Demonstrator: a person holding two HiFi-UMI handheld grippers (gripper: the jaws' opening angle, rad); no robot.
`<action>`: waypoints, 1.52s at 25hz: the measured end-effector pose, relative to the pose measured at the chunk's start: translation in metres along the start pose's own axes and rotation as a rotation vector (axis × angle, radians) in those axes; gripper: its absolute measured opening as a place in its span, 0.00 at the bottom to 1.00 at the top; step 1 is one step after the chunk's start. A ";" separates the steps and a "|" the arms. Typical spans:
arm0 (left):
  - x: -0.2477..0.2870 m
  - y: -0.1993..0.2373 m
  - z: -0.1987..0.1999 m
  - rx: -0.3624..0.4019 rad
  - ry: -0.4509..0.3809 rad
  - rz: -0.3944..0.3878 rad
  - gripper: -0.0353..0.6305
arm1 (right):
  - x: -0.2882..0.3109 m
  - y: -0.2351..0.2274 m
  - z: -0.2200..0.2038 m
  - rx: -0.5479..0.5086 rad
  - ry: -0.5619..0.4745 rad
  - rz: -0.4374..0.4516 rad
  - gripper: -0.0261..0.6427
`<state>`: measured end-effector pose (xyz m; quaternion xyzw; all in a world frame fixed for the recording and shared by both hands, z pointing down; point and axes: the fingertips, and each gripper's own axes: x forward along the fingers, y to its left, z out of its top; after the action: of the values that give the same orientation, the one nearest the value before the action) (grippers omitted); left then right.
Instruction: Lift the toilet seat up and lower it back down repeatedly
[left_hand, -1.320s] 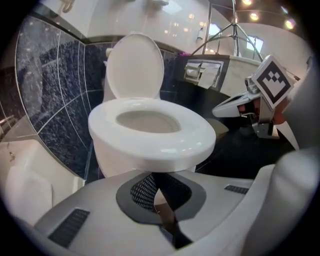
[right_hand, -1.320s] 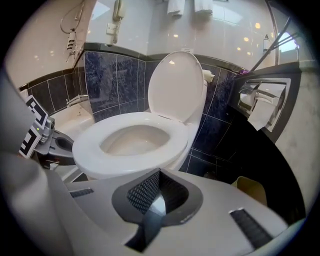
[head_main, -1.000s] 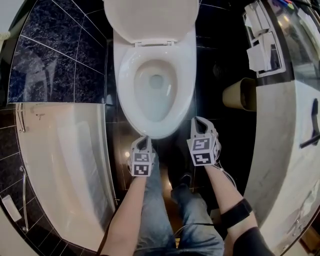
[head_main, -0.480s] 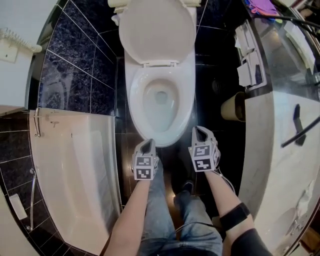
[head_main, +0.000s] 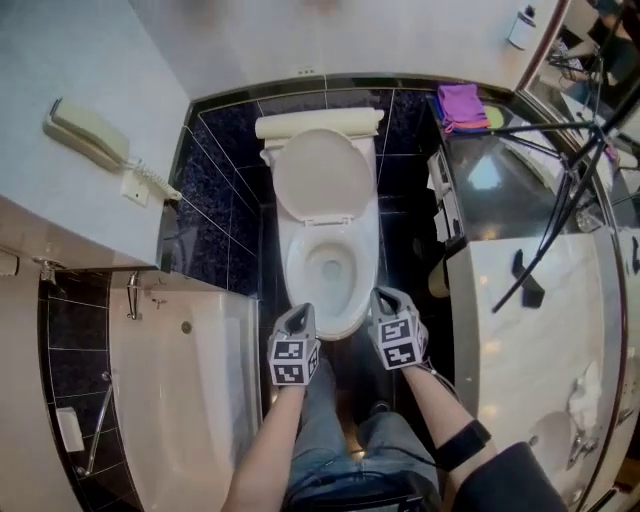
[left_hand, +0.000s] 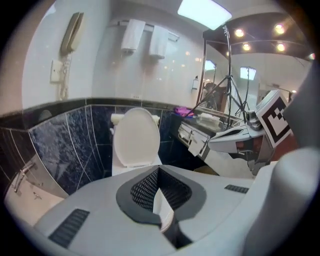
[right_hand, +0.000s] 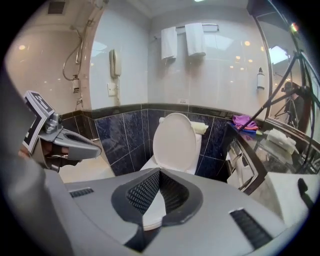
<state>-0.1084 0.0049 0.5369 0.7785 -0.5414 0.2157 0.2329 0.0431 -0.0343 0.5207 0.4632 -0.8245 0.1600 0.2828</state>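
Two grey plastic grippers, clenched and empty: left gripper (head_main: 303, 312) and right gripper (head_main: 382, 297) flank the front edge of the white oval toilet seat (head_main: 366, 268), seemingly lying flat. Long axis runs straight ahead; both equally near.

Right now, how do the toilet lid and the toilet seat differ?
The toilet lid stands raised by the tank; the toilet seat lies flat on the bowl. The toilet lid is a solid oval; the toilet seat is an open ring. Both are white and hinged at the back.
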 end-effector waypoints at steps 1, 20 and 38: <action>-0.014 -0.003 0.019 0.006 -0.019 -0.001 0.04 | -0.014 0.001 0.017 -0.002 -0.013 0.003 0.07; -0.160 -0.056 0.160 0.124 -0.192 -0.030 0.04 | -0.168 0.018 0.126 -0.018 -0.176 0.028 0.07; -0.184 -0.067 0.142 0.129 -0.227 0.000 0.04 | -0.186 0.013 0.092 -0.003 -0.167 0.005 0.07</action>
<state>-0.0928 0.0774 0.3069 0.8112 -0.5493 0.1607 0.1197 0.0790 0.0495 0.3344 0.4724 -0.8467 0.1201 0.2133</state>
